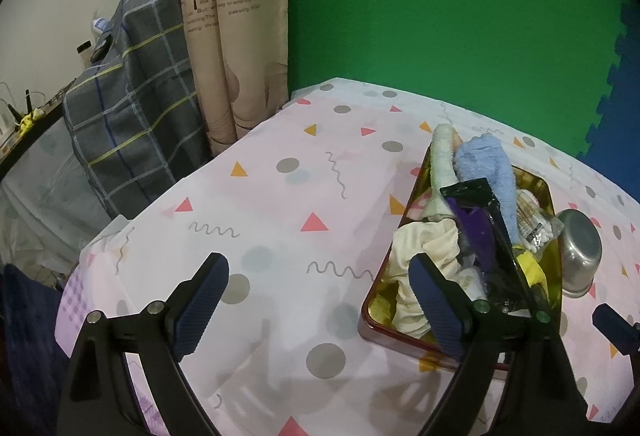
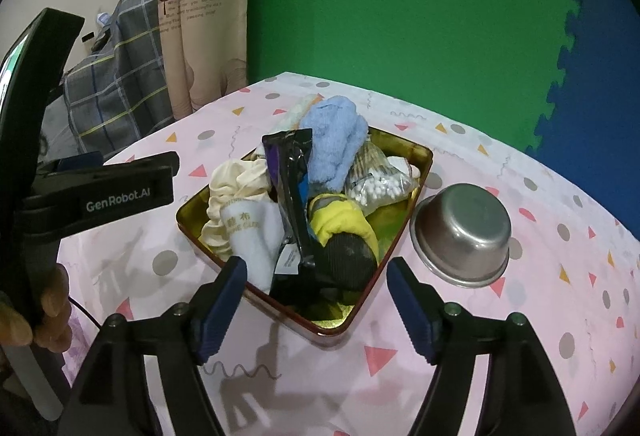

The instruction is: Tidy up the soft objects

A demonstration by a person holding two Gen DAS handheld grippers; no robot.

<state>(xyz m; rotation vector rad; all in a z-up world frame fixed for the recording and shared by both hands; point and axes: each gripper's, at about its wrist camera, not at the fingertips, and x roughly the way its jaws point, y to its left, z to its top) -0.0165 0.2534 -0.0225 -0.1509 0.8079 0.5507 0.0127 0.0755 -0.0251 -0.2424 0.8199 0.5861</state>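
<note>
A gold tray with a red rim (image 2: 420, 152) (image 1: 370, 306) sits on the table, heaped with soft things: a blue fluffy cloth (image 2: 336, 144) (image 1: 486, 166), a cream cloth (image 2: 236, 176) (image 1: 424, 248), a white cloth with printing (image 2: 256, 232), a yellow cloth (image 2: 340, 222), a black packet (image 2: 294, 172) (image 1: 486, 220) and a bag of cotton swabs (image 2: 378, 184). My left gripper (image 1: 320, 310) is open and empty, left of the tray. My right gripper (image 2: 316, 310) is open and empty, over the tray's near corner.
An upturned steel bowl (image 2: 464, 232) (image 1: 580, 256) lies right of the tray. The pink patterned tablecloth (image 1: 280, 196) covers the table. A plaid-covered object (image 1: 132, 108) and a curtain (image 1: 236, 36) stand beyond the left edge. A green wall (image 2: 400, 16) is behind.
</note>
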